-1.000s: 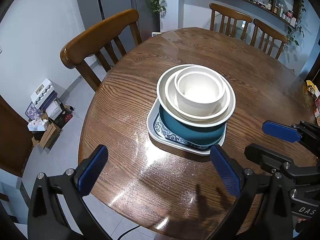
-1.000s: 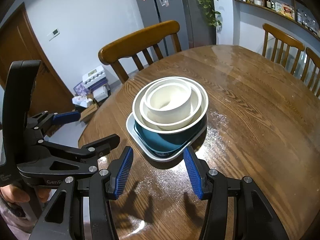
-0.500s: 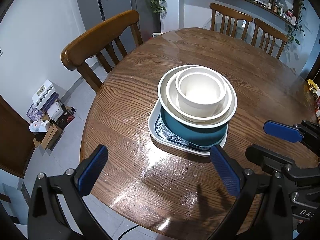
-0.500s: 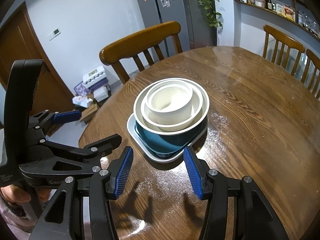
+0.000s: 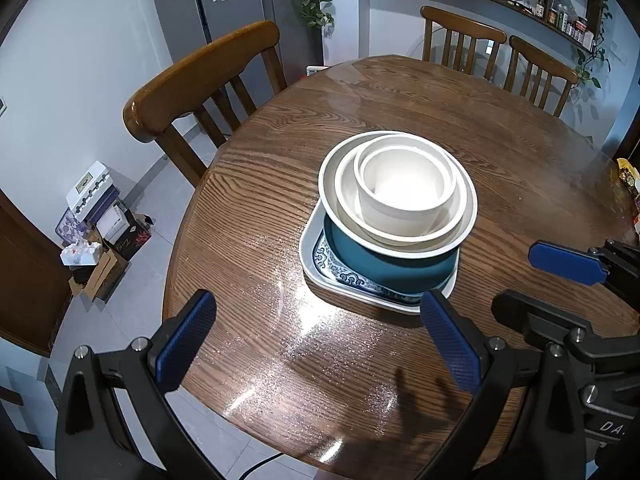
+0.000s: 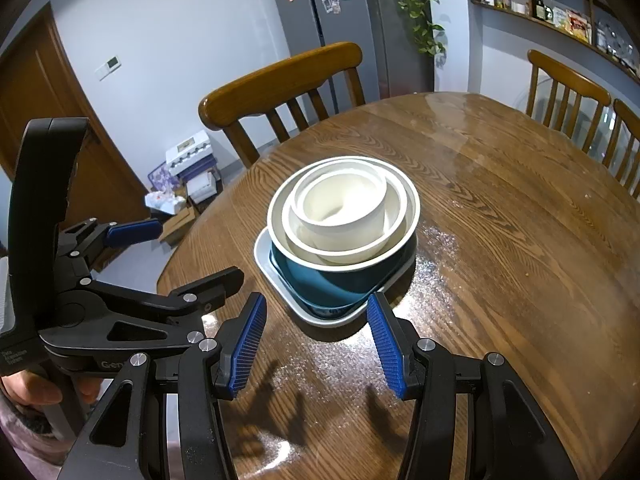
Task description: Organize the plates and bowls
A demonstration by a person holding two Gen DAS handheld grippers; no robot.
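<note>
Stack (image 6: 344, 236) just beyond right tool (image 6: 316, 344).

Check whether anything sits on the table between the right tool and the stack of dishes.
Nothing visible does. Between the right tool and the stack of dishes there is only bare wooden table. The left tool stands off to the side, clear of that path.

Three bowls (image 5: 404, 188), one plate (image 5: 316, 276), three chairs (image 5: 200, 76)
</note>
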